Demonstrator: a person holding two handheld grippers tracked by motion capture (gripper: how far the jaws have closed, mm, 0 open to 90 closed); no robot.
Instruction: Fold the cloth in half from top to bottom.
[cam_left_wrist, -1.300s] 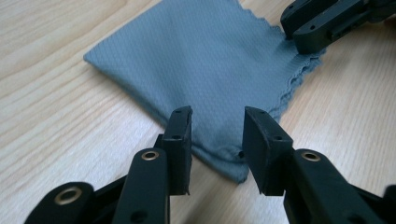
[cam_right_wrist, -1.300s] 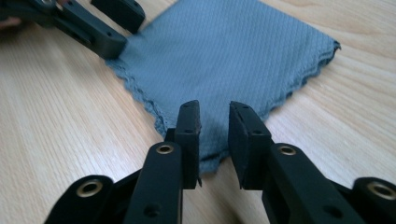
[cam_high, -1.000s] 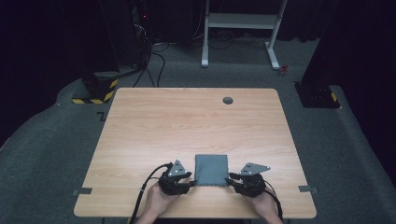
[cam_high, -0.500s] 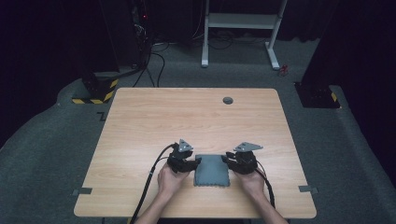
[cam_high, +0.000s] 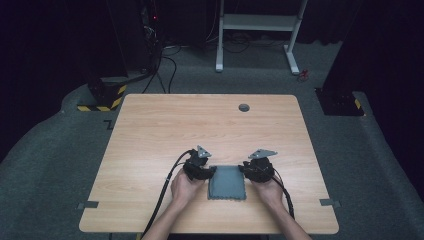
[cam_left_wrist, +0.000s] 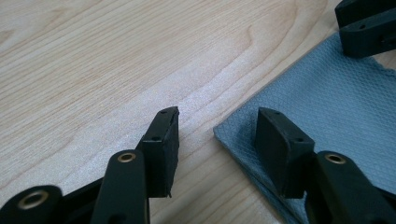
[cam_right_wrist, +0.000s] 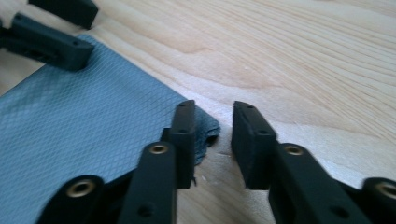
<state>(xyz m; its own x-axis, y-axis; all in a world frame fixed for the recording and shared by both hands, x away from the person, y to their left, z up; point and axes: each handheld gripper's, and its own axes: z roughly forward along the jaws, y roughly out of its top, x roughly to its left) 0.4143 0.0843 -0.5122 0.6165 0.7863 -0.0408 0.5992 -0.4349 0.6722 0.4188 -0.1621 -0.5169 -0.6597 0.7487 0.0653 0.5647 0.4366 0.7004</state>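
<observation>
A folded grey cloth (cam_high: 227, 183) lies flat near the table's front edge, between both hands. My left gripper (cam_high: 201, 169) is at its far left corner. In the left gripper view that gripper (cam_left_wrist: 217, 114) stands open after widening: one jaw rests on the cloth (cam_left_wrist: 336, 107), the other on bare wood. My right gripper (cam_high: 257, 169) is at the far right corner. In the right gripper view its jaws (cam_right_wrist: 212, 112) have just been closing, with the slightly raised cloth (cam_right_wrist: 84, 126) corner between them; a gap remains and the pads do not press it.
The wooden table (cam_high: 210, 125) stretches away beyond the cloth, with a small dark round grommet (cam_high: 244, 107) near its far edge. Black cables trail from both grippers past the forearms. A white desk frame (cam_high: 260, 30) stands on the floor behind.
Both hands have slid away from the person, from the cloth's near side up to its far corners. The cloth has stayed in place.
</observation>
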